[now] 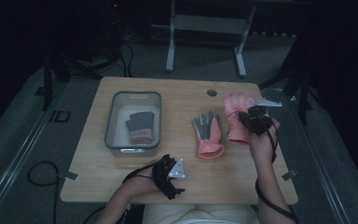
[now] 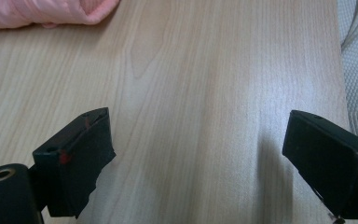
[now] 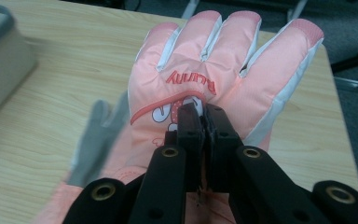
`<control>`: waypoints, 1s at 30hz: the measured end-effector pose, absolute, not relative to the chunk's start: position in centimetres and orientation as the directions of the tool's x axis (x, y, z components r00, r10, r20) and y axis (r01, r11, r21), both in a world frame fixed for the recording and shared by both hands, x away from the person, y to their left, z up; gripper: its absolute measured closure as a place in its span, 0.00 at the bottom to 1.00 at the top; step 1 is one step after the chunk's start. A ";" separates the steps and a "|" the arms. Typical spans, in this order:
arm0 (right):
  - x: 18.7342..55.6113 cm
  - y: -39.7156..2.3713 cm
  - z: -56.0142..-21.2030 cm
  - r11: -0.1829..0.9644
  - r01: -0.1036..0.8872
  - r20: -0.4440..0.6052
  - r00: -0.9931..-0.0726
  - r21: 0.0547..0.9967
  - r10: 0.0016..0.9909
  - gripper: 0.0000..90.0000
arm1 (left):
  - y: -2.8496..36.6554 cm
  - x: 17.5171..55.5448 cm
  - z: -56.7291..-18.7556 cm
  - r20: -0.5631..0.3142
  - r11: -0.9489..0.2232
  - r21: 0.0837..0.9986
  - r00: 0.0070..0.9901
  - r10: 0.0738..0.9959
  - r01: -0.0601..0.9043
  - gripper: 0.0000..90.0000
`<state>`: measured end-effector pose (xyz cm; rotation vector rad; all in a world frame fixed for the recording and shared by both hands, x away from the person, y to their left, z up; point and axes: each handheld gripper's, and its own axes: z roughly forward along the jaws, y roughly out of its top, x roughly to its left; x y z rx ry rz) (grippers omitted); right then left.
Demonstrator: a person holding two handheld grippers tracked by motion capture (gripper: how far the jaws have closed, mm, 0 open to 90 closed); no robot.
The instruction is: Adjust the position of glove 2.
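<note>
Right gripper view: the right gripper (image 3: 204,114) has its two black jaws pressed together on the back of a pink glove (image 3: 223,65), pinching the fabric just below the red lettering and above a small printed figure. The glove's fingers point away from the camera, toward the far edge of the desk (image 3: 65,84). A grey shape at the lower left is blurred; it seems to belong to a second glove, though I cannot tell for certain.

In the high view, this pinched pink glove (image 1: 235,116) lies near the far right corner of the desk (image 1: 121,186), with the right gripper (image 1: 248,117) over it, held by the person's right hand (image 1: 261,137). Just beside it toward the desk's middle lies a second glove (image 1: 208,135), palm up, grey on the palm and fingers with a pink cuff toward the near edge. The two gloves look close together; whether they touch is unclear.

On the left half of the desk stands a grey-rimmed bin (image 1: 133,95) holding another grey-and-pink glove (image 1: 141,127).

The left gripper (image 1: 181,179) rests near the near edge, held by the left hand (image 1: 142,182). In the left gripper view its jaws are spread wide over bare wood, holding nothing, with a pink cuff edge (image 2: 51,11) at the top left.
</note>
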<state>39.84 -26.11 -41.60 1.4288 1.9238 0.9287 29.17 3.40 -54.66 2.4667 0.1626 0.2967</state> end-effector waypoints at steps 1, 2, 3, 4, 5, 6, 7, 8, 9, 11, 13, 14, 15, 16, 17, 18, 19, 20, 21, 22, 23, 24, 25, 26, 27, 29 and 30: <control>39.8 -25.7 -41.4 0.193 0.566 -0.037 -0.276 0.802 0.961 0.96 | 3.3 29.1 -54.7 0.170 -0.790 0.612 0.968 0.186 0.044 0.09; 39.6 -25.1 -41.2 0.196 0.557 -0.040 -0.279 0.807 0.959 0.96 | 3.3 29.1 -54.8 0.171 -0.790 0.612 0.968 0.186 0.044 0.09; 39.6 -24.8 -41.1 0.194 0.553 -0.037 -0.282 0.810 0.959 0.96 | 3.3 29.1 -54.8 0.177 -0.790 0.612 0.966 0.188 0.042 0.09; 39.5 -24.4 -40.9 0.191 0.548 -0.034 -0.284 0.814 0.958 0.96 | 3.2 29.1 -54.7 0.190 -0.790 0.613 0.963 0.193 0.037 0.09; 39.4 -24.0 -40.8 0.189 0.548 -0.030 -0.285 0.815 0.958 0.96 | 3.2 29.1 -54.6 0.194 -0.786 0.617 0.961 0.198 0.038 0.09; 39.3 -23.6 -40.6 0.186 0.547 -0.025 -0.289 0.816 0.957 0.96 | 3.2 29.1 -54.5 0.190 -0.778 0.626 0.959 0.210 0.046 0.09; 39.2 -23.1 -40.5 0.180 0.547 -0.016 -0.290 0.817 0.957 0.96 | 3.2 29.2 -54.5 0.187 -0.776 0.629 0.959 0.212 0.049 0.09; 39.1 -22.7 -40.4 0.181 0.548 -0.014 -0.295 0.817 0.955 0.96 | 3.3 29.2 -54.4 0.190 -0.777 0.628 0.958 0.214 0.049 0.09; 39.0 -22.1 -40.3 0.185 0.544 -0.014 -0.303 0.818 0.953 0.96 | 3.3 29.2 -54.4 0.193 -0.777 0.628 0.957 0.215 0.048 0.09; 38.9 -21.1 -40.2 0.188 0.544 -0.008 -0.316 0.818 0.949 0.96 | 3.3 29.1 -54.3 0.189 -0.777 0.627 0.957 0.221 0.055 0.09; 38.8 -20.3 -40.3 0.191 0.543 -0.004 -0.327 0.818 0.945 0.96 | 3.3 29.1 -54.3 0.189 -0.779 0.624 0.956 0.222 0.058 0.08; 38.8 -19.9 -40.5 0.196 0.539 -0.003 -0.337 0.819 0.941 0.96 | 3.3 29.1 -54.3 0.190 -0.780 0.623 0.955 0.227 0.061 0.08; 38.8 -19.5 -40.7 0.195 0.538 0.008 -0.351 0.820 0.936 0.96 | 3.3 29.1 -54.3 0.191 -0.781 0.622 0.954 0.229 0.063 0.08; 38.8 -19.3 -40.8 0.195 0.539 0.013 -0.358 0.820 0.934 0.96 | 3.3 29.1 -54.2 0.194 -0.784 0.618 0.954 0.230 0.063 0.08; 38.8 -18.9 -41.2 0.201 0.546 0.015 -0.364 0.813 0.931 0.96 | 3.3 29.1 -54.2 0.194 -0.784 0.618 0.954 0.228 0.062 0.08; 38.8 -18.8 -41.4 0.206 0.549 0.013 -0.368 0.810 0.930 0.96 | 3.3 29.1 -54.2 0.192 -0.780 0.623 0.954 0.232 0.064 0.08; 38.8 -18.6 -41.7 0.210 0.552 0.011 -0.370 0.807 0.929 0.96 | 3.3 29.2 -54.2 0.194 -0.779 0.624 0.953 0.234 0.064 0.08; 38.7 -18.4 -42.0 0.209 0.560 0.015 -0.368 0.802 0.930 0.96 | 3.3 29.2 -54.1 0.197 -0.778 0.625 0.952 0.235 0.063 0.08; 38.7 -18.2 -42.3 0.212 0.561 0.012 -0.367 0.800 0.930 0.96 | 3.3 29.2 -54.1 0.198 -0.778 0.626 0.951 0.237 0.064 0.08; 38.8 -18.1 -42.7 0.208 0.568 0.017 -0.364 0.796 0.931 0.96 | 3.3 29.2 -54.1 0.196 -0.776 0.627 0.951 0.240 0.067 0.08; 38.9 -18.0 -43.0 0.206 0.578 0.022 -0.362 0.790 0.932 0.96 | 3.3 29.2 -54.1 0.195 -0.777 0.626 0.951 0.238 0.066 0.08; 39.1 -17.9 -43.4 0.205 0.586 0.023 -0.357 0.784 0.934 0.96 | 3.3 29.1 -54.1 0.197 -0.778 0.625 0.952 0.236 0.064 0.08; 39.2 -17.8 -43.8 0.203 0.594 0.027 -0.354 0.779 0.935 0.96 | 3.2 29.1 -54.2 0.198 -0.779 0.623 0.952 0.234 0.062 0.08; 39.3 -17.7 -44.2 0.205 0.601 0.025 -0.351 0.773 0.936 0.96 | 3.3 29.1 -54.2 0.197 -0.781 0.621 0.952 0.232 0.061 0.08; 39.5 -17.6 -44.5 0.207 0.608 0.021 -0.346 0.766 0.938 0.96 | 3.2 29.1 -54.2 0.197 -0.780 0.622 0.953 0.231 0.060 0.08; 39.9 -17.5 -45.4 0.209 0.627 0.021 -0.338 0.751 0.941 0.96 | 3.2 29.1 -54.2 0.197 -0.784 0.618 0.953 0.230 0.061 0.08; 40.0 -17.4 -45.6 0.209 0.634 0.020 -0.334 0.745 0.942 0.96 | 3.3 29.0 -54.1 0.198 -0.783 0.619 0.953 0.231 0.061 0.08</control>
